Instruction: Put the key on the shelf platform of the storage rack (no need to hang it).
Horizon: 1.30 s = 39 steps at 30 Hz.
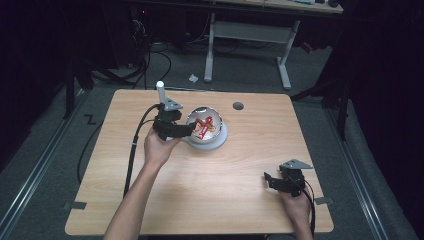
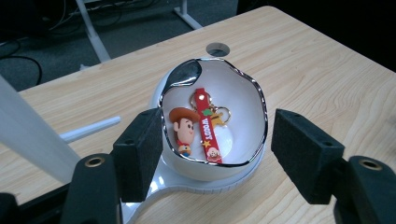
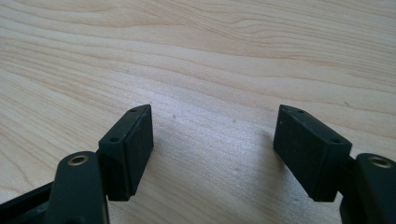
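A white bowl (image 2: pixel 243 105) with a shiny wavy rim is seen standing on a pale round base (image 2: pixel 187 179) on the table (image 1: pixel 250 160), left of its middle and near the far edge. Inside it a keychain (image 2: pixel 205 123) is lying: a small cowboy figure beside a red strap, joined by gold rings, all resting flat on the bowl's floor, where the curved wall keeps them from sliding out. The left claw (image 2: pixel 215 147) is brought in from the near side with its jaws set astride the bowl; the left pad (image 2: pixel 140 154) appears to touch the rim while the other pad stands clear of it, so nothing is gripped and the jaws are held about half wide. That stance is judged to suit either a hold on the bowl's wall or a reach over the rim for the keychain; which is meant cannot be told. The right claw (image 3: pixel 212 149) is kept well apart at the near right corner of the table, its jaws wide and empty over bare wood, presumably parked so that the working side is left free.
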Available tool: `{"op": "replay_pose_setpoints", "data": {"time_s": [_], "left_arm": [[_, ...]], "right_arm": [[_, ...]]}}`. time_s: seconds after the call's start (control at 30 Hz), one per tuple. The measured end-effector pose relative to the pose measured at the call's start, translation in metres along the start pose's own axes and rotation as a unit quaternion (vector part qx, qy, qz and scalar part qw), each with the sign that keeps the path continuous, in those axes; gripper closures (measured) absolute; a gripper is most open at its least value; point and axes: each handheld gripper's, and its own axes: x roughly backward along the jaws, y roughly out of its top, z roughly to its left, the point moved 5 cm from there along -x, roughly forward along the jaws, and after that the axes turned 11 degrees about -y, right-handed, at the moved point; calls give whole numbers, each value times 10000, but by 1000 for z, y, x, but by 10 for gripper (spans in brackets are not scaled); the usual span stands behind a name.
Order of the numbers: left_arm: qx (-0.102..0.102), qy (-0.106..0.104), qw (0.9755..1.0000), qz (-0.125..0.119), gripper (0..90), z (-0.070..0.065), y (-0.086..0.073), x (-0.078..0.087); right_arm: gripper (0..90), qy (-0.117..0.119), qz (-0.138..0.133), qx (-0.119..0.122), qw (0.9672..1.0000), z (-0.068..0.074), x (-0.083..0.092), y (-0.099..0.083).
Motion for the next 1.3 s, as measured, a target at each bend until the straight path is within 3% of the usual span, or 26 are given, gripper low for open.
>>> {"op": "replay_pose_setpoints", "data": {"time_s": [0.33,0.53,0.87,1.3], "left_arm": [[-25,-28,10000,-61,344,-2,4,11],[-226,-7,9997,-126,344,0,3,16],[-32,66,9998,-207,344,12,11,27],[14,114,9993,-354,344,20,22,45]], "right_arm": [[289,0,1,-1,10000,0,0,0],[289,-2,0,1,10000,0,0,0],[289,-4,-2,9,10000,0,0,0],[289,-9,-2,14,10000,0,0,0]]}}
